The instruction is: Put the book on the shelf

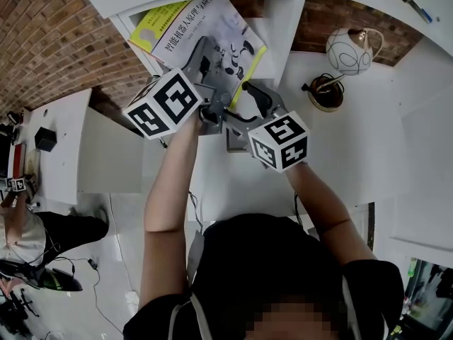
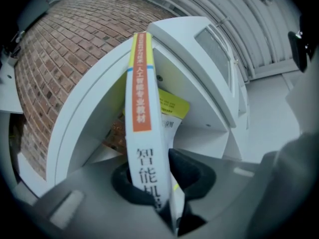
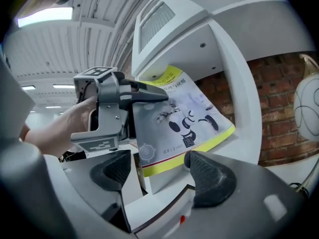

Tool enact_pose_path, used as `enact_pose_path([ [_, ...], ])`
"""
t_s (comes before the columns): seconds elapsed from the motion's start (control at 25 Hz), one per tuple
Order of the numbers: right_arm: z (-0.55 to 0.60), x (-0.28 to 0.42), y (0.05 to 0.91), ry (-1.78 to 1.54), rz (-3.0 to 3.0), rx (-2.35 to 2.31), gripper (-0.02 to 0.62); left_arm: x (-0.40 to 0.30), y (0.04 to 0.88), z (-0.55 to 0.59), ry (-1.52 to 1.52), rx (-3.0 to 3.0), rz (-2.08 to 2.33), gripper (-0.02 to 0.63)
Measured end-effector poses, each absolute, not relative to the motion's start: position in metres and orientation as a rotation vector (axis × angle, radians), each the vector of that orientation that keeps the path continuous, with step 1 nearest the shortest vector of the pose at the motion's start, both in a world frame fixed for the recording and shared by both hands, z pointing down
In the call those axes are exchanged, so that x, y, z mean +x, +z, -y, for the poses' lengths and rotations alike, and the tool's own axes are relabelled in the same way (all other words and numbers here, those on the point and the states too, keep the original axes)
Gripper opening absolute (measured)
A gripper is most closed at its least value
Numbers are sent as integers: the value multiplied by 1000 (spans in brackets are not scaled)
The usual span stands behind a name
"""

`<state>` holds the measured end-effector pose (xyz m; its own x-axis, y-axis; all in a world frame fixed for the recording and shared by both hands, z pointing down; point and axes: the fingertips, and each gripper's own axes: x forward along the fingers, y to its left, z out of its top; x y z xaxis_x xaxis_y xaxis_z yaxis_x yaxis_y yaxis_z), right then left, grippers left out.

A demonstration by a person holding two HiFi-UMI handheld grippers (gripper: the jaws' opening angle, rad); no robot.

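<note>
While tilted, book (image 1: 212, 41) apparently partway inside the white shelf (image 1: 287, 41).

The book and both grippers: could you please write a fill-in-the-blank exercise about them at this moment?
The left gripper is ____ on the book.
The right gripper holds ____.
The book's cover has a ____ edge band.
The wall behind the shelf is made of ____.
Missing words: shut; nothing; yellow; brick.
</note>
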<state>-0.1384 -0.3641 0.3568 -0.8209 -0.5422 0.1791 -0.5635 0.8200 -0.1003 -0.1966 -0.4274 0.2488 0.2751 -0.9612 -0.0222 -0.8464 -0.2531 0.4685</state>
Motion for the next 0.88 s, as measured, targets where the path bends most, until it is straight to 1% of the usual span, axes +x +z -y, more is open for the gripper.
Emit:
enact_pose_path([
  [0.04, 367, -136, 357, 224, 2851, 899, 339, -197, 249, 427, -434, 2187, 1638, 75],
  [0.08, 369, -135, 357, 226, 2846, 913, 328, -196, 249, 427, -432, 2188, 1637, 77],
  [0.52, 375, -132, 353, 145, 2832, 975, 344, -200, 247, 422, -396, 2228, 1627, 81],
  [0.8, 379, -126, 352, 132, 2822, 1012, 339, -208, 243, 408, -412, 2250, 1646, 92],
  [0.88, 378, -125, 352, 123, 2820, 1023, 323, -209, 243, 404, -417, 2250, 1645, 92],
])
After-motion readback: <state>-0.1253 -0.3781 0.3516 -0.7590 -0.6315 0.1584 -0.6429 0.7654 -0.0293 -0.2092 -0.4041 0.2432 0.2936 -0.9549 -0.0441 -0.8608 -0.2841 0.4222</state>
